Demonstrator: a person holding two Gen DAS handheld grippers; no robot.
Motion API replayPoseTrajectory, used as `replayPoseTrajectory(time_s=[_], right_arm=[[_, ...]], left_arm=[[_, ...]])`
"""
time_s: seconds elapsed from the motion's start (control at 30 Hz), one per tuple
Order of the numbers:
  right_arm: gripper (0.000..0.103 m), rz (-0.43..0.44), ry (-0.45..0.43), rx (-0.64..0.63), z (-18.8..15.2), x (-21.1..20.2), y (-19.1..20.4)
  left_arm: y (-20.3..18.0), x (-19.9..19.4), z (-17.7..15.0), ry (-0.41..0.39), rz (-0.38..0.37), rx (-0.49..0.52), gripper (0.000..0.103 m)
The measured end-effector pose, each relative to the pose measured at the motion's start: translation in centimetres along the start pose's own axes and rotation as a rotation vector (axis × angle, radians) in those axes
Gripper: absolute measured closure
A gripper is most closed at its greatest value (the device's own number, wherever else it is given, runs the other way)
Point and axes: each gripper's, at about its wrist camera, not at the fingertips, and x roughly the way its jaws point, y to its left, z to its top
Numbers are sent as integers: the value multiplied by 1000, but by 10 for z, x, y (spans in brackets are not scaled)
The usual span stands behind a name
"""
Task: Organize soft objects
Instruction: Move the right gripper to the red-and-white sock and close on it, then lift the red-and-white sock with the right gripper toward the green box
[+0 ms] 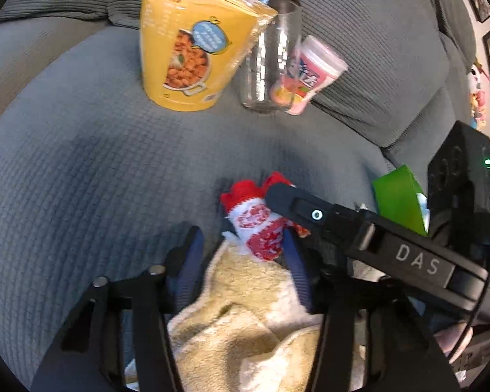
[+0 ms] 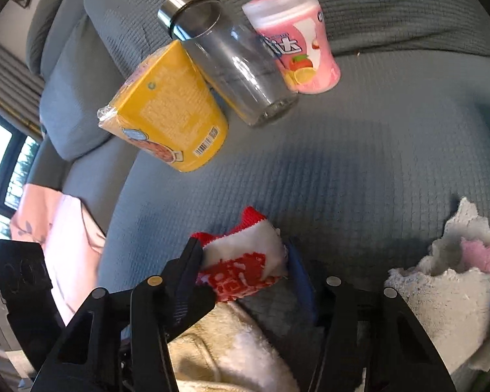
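Note:
A red-and-white patterned sock (image 1: 259, 225) (image 2: 245, 264) lies on the grey sofa seat (image 1: 98, 170) on the edge of a cream fluffy towel (image 1: 238, 320) (image 2: 222, 346). My right gripper (image 2: 243, 261) has the sock between its fingers and looks closed on it; its finger (image 1: 297, 209) shows in the left wrist view pressing the sock. My left gripper (image 1: 241, 248) is open, its fingers either side of the towel and sock.
A yellow noodle cup (image 1: 186, 45) (image 2: 170, 111), a glass jar with metal lid (image 1: 271, 42) (image 2: 232, 58) and a pink candy tub (image 1: 310, 72) (image 2: 294, 39) stand at the sofa back. A green item (image 1: 398, 196), a grey-white fluffy cloth (image 2: 454, 294) and a pink fabric (image 2: 62, 238) lie nearby.

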Motion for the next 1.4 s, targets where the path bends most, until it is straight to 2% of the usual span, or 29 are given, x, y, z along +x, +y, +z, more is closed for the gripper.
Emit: replayPoseTrajectory(time_s=[0.1,0.2,0.37,0.67,0.87,1.03,1.4], right_arm=[[51,28,-15,6,-5,-2,-5],[52,29,-34,-1,-10,-6,-2],[52,15,-95,-86,-22,-21,17],[52,29,-292,-182,-39,-70,56],[52,27,-405,-198,-52,-96,68],[52,-23,-456,-195,-63,-110,69],[52,-83,-491,-157,-79,-125,64]], left_arm=[[-5,0,-4,7,-29,49,77],[-11,-3,-9,-14,-19,90,78],[-17,-17,-17,-70,-6,103,79],[-32,-71,-32,-261,-71,195,79],[-42,-90,-37,-339,-103,259,79],[-51,-87,-39,-326,-144,288,78],[-62,-86,-48,-313,-186,334,79]])
